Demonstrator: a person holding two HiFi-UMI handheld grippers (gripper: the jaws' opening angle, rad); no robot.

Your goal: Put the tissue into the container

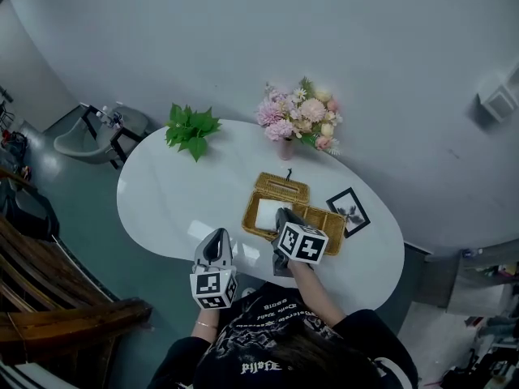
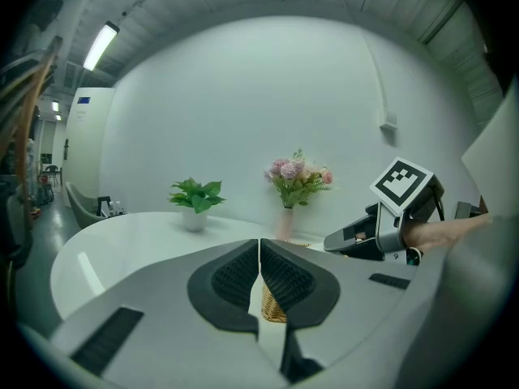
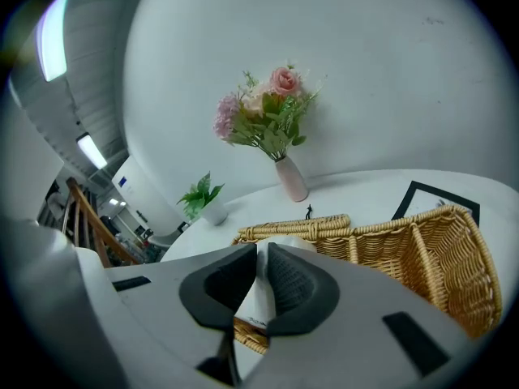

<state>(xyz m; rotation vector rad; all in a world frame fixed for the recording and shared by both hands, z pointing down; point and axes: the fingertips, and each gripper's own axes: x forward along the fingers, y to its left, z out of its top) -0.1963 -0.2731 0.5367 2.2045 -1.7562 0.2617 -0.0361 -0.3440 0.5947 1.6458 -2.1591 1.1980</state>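
Left gripper (image 1: 216,238) (image 2: 259,254): jaws pressed together with nothing between them; it hangs over the near edge of the table (image 1: 166,193), left of the basket and clear of it.
Right gripper (image 1: 281,215) (image 3: 261,254): jaws closed on the tissue pack, with only a narrow gap filled by the white pack; it reaches over the near rim of the basket.
Tissue pack (image 1: 265,213) (image 3: 256,297): white, in the left compartment of the basket, with its right side in the right gripper's jaws. Whether it rests on the bottom cannot be told.
Basket (image 1: 324,220) (image 3: 422,241): woven wicker with dividers, near the middle of the table towards the near edge.
Flower vase (image 1: 285,147) (image 3: 290,178): pink blooms, upright at the far edge, behind the basket.
Green plant (image 1: 190,128) (image 2: 195,197): at the far left edge, well apart from the basket.
Picture frame (image 1: 349,211): black, flat, just beside the basket towards the right end.
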